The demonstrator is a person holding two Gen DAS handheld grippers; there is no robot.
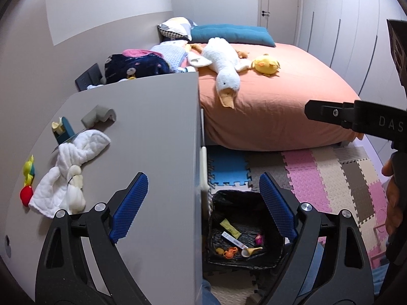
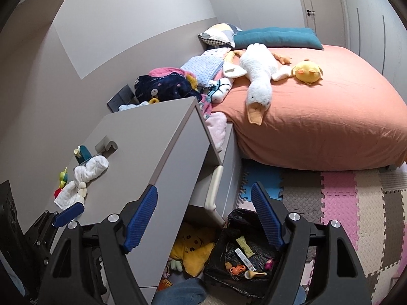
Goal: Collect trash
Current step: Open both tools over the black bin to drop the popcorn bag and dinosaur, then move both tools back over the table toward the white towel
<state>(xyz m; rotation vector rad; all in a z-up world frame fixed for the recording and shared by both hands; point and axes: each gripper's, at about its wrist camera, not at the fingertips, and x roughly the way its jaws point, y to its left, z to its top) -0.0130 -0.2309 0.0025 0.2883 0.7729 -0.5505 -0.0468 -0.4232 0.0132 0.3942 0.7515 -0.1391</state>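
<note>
A black-lined trash bin (image 1: 226, 200) (image 2: 236, 219) stands on the floor beside the grey dresser (image 1: 157, 139) (image 2: 162, 137). Inside lie a yellow wrapper (image 1: 230, 228) (image 2: 244, 246), a white tube (image 1: 234, 240) (image 2: 244, 258), small orange bits (image 1: 229, 251) (image 2: 237, 270), a pink item and a cream scoop. My left gripper (image 1: 202, 180) hangs open above the dresser's edge and the bin, with nothing between its blue fingers. My right gripper (image 2: 203, 189) is open too, over the same spot, also holding nothing. One blue finger (image 2: 68, 212) of the left gripper shows at the lower left of the right wrist view.
On the dresser lie a white cloth (image 1: 68, 172), a teal box (image 1: 63, 129), a grey corner guard (image 1: 99, 117) and small coloured toys (image 1: 28, 178). An orange bed (image 1: 274, 101) holds a plush goose (image 1: 223, 63). Foam mats (image 1: 318, 178) cover the floor. A yellow plush (image 2: 193, 251) sits under the dresser.
</note>
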